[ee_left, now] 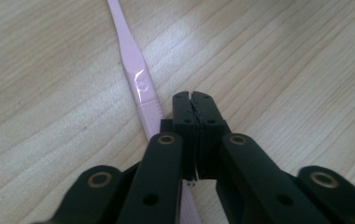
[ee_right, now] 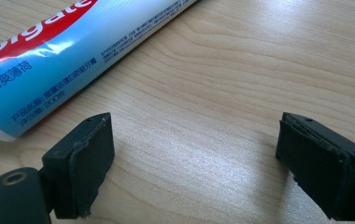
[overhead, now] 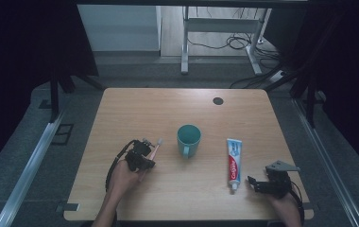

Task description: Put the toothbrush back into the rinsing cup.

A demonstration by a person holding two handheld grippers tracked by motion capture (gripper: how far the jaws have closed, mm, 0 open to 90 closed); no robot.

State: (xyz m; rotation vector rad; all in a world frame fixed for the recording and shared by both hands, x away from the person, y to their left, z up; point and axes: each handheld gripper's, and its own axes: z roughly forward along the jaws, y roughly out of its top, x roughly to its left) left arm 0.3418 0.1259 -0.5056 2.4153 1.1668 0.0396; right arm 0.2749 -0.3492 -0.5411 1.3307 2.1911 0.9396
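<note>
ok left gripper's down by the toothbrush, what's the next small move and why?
Probably open the left gripper and shift it sideways over the pink toothbrush. Its jaws are shut with nothing between them, and the handle lies flat on the table just beside them, passing under the left jaw's linkage. The cup stands close by.

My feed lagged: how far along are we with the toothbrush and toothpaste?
Done: nothing visibly. The pink toothbrush and the toothpaste tube lie flat on either side of the teal mug. In hand: left gripper is shut beside the toothbrush handle, not on it; right gripper is open near the tube. Left: gripping either.
</note>
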